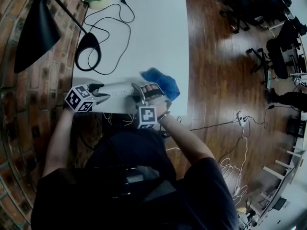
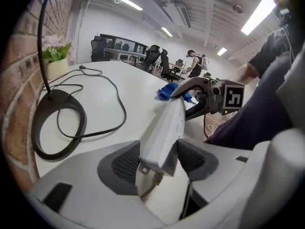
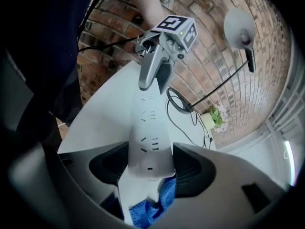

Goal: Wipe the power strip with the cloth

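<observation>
Power strip (image 1: pixel 120 90): long, white, slot sockets facing up, running left to right along the near edge of the white surface (image 1: pixel 158 32). Your left tool (image 1: pixel 103 94) has its pads against the sides of the end where the cable exits. Your right tool (image 1: pixel 146 92) has its pads against the other end. Can't tell if the strip rests on the surface or is lifted off it. Cloth (image 1: pixel 163 83): blue, crumpled, on the surface at the strip's right end, partly under that end in the right gripper view.

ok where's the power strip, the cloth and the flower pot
power strip (image 1: pixel 120 89), head view, middle of its top face
cloth (image 1: pixel 163 82), head view, middle of the blue bunch
flower pot (image 1: pixel 99 4), head view, its pale side
</observation>
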Demonstrator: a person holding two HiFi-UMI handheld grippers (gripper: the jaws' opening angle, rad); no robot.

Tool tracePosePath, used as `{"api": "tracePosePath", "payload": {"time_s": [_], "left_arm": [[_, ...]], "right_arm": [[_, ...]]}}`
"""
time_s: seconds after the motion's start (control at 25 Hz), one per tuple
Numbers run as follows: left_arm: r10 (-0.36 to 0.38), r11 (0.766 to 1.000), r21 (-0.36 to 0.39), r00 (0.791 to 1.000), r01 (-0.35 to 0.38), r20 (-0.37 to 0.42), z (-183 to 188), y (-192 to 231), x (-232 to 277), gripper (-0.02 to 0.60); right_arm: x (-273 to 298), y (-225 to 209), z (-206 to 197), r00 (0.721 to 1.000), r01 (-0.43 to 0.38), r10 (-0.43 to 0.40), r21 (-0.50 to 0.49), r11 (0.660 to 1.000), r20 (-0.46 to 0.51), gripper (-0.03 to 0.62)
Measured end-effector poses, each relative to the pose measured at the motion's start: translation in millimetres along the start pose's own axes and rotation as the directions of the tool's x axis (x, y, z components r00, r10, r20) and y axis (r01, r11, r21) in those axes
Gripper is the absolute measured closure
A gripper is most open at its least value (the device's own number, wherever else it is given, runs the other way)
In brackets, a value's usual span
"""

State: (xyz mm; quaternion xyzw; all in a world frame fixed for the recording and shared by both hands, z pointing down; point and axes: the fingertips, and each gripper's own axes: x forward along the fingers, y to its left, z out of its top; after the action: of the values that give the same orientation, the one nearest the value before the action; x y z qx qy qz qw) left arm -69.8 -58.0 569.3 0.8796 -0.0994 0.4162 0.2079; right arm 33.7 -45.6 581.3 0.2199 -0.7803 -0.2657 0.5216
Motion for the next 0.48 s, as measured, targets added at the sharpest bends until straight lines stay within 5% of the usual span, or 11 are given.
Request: {"api": "tracePosePath", "payload": {"time_s": [0.16, 0.32, 0.4, 0.48], "left_arm": [[0.122, 0.976, 0.179, 0.992, -0.126, 0.035, 1.6, -6.2, -4.1, 0.345], [0.178, 0.952, 0.244, 0.983, -0.184, 0.046, 1.2, -18.6, -6.6, 0.353], [0.200, 0.944, 0.257, 0.979, -0.205, 0.042, -2.5, -19.3, -6.4, 0.356], [0.213, 0.944, 0.249, 0.976, -0.219, 0.051, -4.4, -19.0, -6.1, 0.353]], "right_arm": [[-3.4, 1.9, -2.6, 1.000, -0.024, 0.022, 0.104, 0.994, 0.020, 0.292], [-16.9, 1.2, -1.7, 0.995, -0.058, 0.037, 0.231, 0.971, 0.093, 0.287], [-30.3, -6.6, -7.0, 0.992, -0.069, 0.023, 0.376, 0.924, 0.125, 0.287], [-47.9, -25.8, -26.3, 0.991, -0.033, -0.049, 0.586, 0.810, 0.123, 0.287]]}}
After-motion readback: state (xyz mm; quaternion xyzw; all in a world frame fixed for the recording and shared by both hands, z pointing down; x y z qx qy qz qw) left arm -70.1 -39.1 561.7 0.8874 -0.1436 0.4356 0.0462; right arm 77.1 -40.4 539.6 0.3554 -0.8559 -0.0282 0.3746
